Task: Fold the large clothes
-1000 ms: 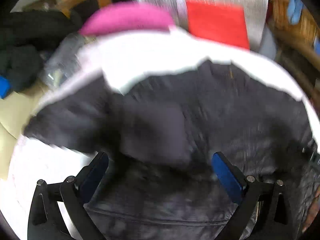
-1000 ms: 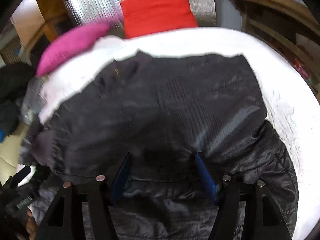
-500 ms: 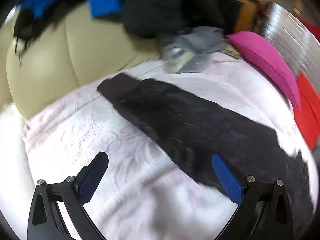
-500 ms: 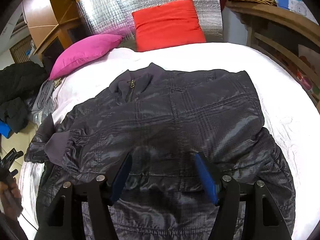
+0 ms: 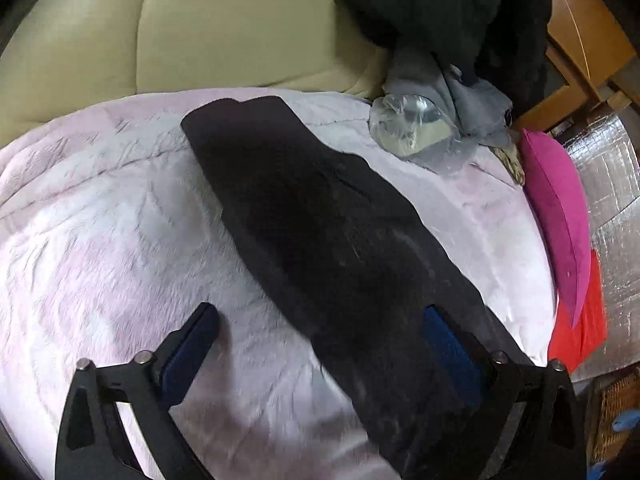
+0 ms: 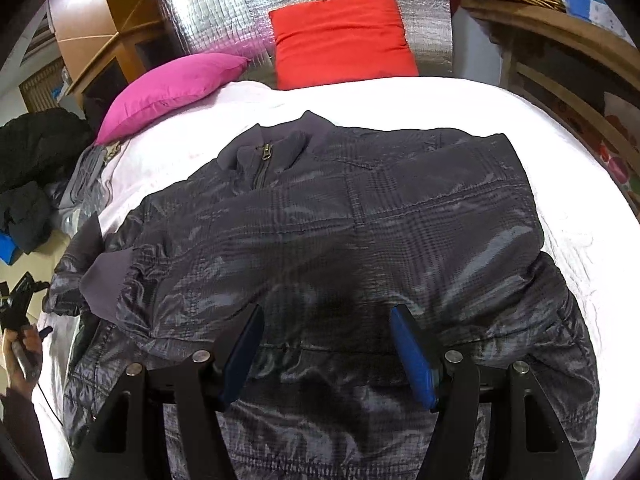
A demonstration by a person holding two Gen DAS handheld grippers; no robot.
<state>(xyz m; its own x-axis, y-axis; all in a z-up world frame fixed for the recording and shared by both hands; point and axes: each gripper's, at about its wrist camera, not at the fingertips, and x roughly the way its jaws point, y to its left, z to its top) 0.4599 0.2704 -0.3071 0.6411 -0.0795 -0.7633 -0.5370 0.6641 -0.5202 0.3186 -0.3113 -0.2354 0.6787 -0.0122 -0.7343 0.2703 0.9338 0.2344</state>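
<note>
Our right claw hangs wide open over the jacket hem, holding nothing. Our left claw, also open and empty, has swung from the jacket body to the sleeve, which now lies stretched toward 11 o'clock on the bed. We think folding the sleeve inward is next.

Dark grey plaid jacket, magenta pillow, red cushion.
</note>
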